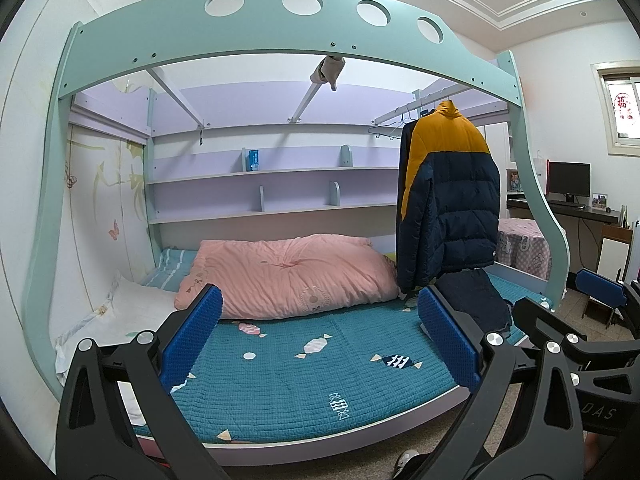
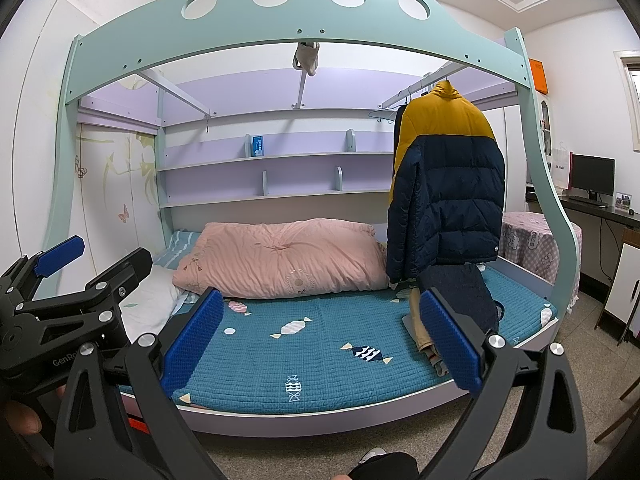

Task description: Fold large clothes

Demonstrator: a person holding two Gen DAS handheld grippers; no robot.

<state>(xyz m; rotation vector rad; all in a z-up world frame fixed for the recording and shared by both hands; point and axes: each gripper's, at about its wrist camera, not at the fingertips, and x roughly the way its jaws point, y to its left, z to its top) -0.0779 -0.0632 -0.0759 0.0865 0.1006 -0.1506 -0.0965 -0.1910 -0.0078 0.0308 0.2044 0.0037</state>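
Observation:
A yellow and navy puffer jacket (image 1: 452,196) hangs on a hanger from a rail at the right of the bunk bed; it also shows in the right wrist view (image 2: 452,192). Folded dark clothes (image 1: 474,300) lie on the teal bedspread (image 1: 320,368) beneath it, also seen in the right wrist view (image 2: 460,292). My left gripper (image 1: 320,340) is open and empty, in front of the bed. My right gripper (image 2: 320,344) is open and empty, also short of the bed. The left gripper appears at the left of the right wrist view (image 2: 86,260).
A pink quilt (image 1: 288,272) and a white pillow (image 1: 136,308) lie at the back left of the bed. The mint bed frame (image 1: 256,36) arches overhead. A desk with a monitor (image 1: 568,180) and a chair stand at the right.

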